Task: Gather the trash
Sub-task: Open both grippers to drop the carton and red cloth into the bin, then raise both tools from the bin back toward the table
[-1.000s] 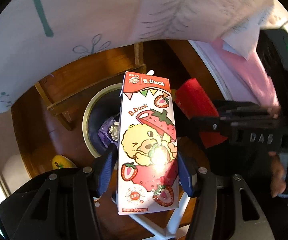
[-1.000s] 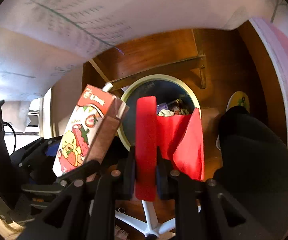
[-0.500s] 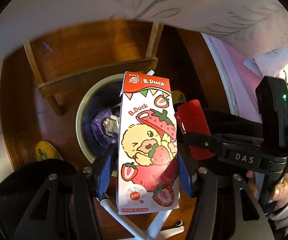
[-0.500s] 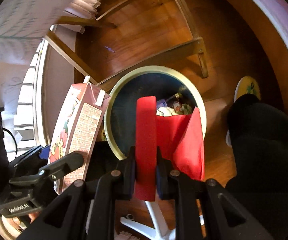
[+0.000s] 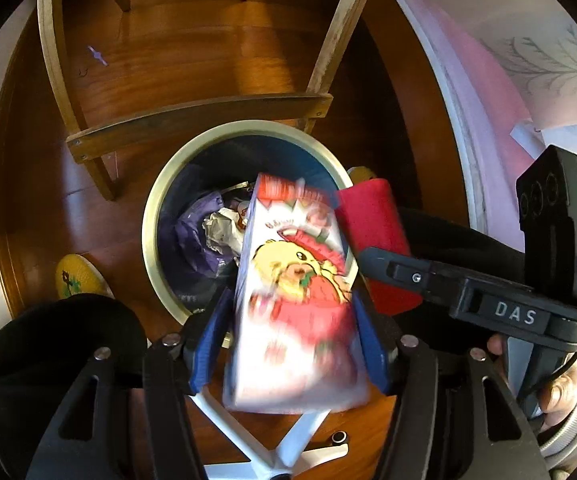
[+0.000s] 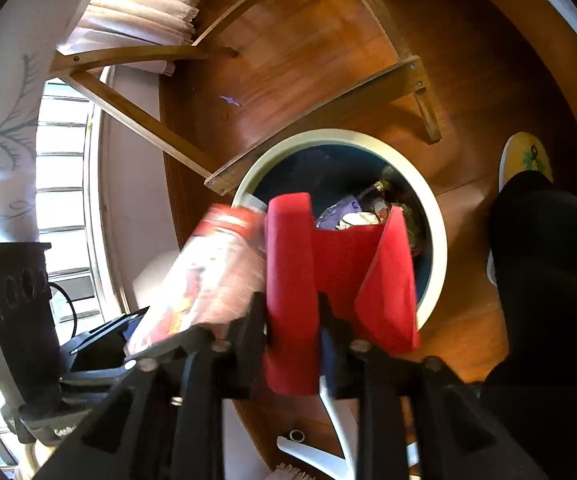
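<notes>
Two sets of jaws have just been opening above the round bin (image 5: 156, 216): the left gripper (image 5: 288, 344) loosing a blurred strawberry milk carton (image 5: 296, 300), the right gripper (image 6: 294, 332) slack around folded red paper (image 6: 328, 276).

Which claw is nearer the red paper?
Right. Both claws' jaws have just been opening: the right claw has the red paper between them, the left claw has the carton beside it.

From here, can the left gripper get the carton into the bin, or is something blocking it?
Probably yes. The left gripper sits just above the bin mouth, its jaws just opened around the blurred, slipping carton, with only loose trash below.
</notes>
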Available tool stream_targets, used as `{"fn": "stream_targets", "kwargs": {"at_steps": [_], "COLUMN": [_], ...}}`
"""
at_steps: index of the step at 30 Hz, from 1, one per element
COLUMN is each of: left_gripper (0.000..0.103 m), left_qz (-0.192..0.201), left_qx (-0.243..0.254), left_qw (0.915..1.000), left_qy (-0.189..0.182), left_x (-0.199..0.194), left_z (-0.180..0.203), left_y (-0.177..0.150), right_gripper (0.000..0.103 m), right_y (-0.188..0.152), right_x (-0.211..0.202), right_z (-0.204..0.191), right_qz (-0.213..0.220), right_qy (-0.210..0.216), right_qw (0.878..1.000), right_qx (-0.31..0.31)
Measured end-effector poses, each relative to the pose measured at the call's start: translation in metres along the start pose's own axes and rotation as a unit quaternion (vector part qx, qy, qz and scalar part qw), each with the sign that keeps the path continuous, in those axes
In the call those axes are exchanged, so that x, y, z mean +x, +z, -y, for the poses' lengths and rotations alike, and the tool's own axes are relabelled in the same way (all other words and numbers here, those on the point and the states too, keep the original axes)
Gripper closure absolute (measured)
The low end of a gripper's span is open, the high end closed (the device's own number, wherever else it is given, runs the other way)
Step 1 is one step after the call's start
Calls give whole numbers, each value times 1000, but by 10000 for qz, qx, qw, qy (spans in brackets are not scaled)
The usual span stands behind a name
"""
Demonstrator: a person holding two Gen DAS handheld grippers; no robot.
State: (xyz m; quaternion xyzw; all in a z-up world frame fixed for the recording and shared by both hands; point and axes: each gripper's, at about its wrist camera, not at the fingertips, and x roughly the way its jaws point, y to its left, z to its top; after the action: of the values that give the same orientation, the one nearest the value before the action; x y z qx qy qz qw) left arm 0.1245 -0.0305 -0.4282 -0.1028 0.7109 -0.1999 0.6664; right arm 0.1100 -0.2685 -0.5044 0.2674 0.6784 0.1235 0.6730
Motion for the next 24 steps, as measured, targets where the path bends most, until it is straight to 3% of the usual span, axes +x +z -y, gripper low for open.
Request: {"fn": "stream_targets", "kwargs": {"at_steps": [1, 3, 10, 24], "left_gripper": [35, 21, 19, 19], "left_qz": [-39, -7, 126, 385], "left_qx": [8, 10, -136, -117], "left_qw": [10000, 10000, 9996, 9987], "left_qy": [22, 71, 216, 324], "left_x": [1, -1, 0, -16], "left_z": [-1, 0, -8, -5], "left_y": [1, 1, 4, -2], "right_gripper": [61, 60, 60, 60], "right_y": [0, 2, 3, -4], "right_x": [0, 1, 4, 1], "right_z": [0, -1, 2, -16], "right_qz": [-5, 12, 45, 161], "right_qy": [-12, -18, -51, -424], "right_qw": [10000, 10000, 10000, 9974], "right_qx": [-2, -9, 9, -557]}}
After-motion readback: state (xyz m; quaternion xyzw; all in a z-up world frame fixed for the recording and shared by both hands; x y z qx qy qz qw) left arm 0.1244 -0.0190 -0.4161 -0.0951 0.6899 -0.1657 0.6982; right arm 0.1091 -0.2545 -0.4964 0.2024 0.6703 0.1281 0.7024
